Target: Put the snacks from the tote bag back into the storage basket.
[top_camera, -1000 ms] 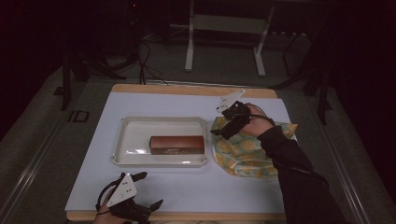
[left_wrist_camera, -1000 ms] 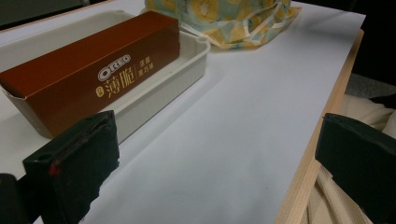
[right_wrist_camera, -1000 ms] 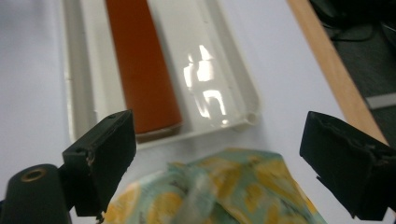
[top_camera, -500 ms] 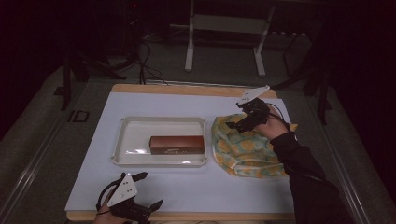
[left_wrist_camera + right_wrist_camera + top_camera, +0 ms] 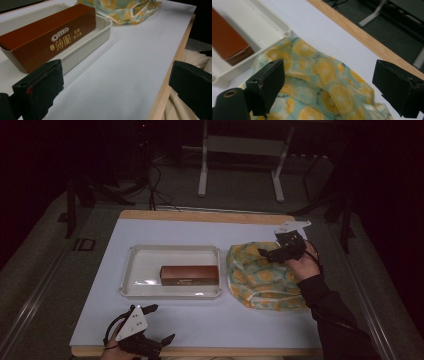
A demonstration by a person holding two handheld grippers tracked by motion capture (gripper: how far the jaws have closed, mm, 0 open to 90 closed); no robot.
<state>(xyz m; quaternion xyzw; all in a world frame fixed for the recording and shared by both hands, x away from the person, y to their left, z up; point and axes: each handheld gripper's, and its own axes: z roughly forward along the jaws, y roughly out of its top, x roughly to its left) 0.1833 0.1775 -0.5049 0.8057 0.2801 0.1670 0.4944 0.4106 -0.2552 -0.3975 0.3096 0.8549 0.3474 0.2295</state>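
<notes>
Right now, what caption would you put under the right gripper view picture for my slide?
Open right gripper hovering over the orange-slice patterned bag, beside the white tray holding a brown box.

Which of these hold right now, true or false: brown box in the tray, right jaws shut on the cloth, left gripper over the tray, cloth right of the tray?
1. The brown cardboard Oreo box lies in the white plastic tray. True.
2. The right gripper is shut on the lemon-print fabric cloth. False: its jaws are open above it.
3. The left gripper hovers over the tray. False: it is at the table's near edge.
4. In the high view, the cloth lies right of the tray. True.
</notes>
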